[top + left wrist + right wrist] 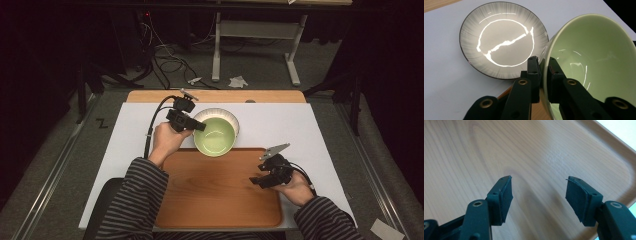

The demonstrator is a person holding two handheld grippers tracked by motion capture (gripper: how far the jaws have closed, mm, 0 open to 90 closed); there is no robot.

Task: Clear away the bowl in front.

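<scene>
both forearms wear long sleeves [134,195] striped in dark grey and lighter grey, and each hand carries a black two-jaw tool. the left gripper [197,125] has a black cable [152,125] arching from its back and a small grey three-cornered plate on top, with brass-ringed screw holes along its jaw arms in the left gripper view. the right gripper [256,181] bears a like grey plate [274,150] and a thin black cable, and its jaws end in flat dark rubber pads [506,195] held by small screws.
</scene>
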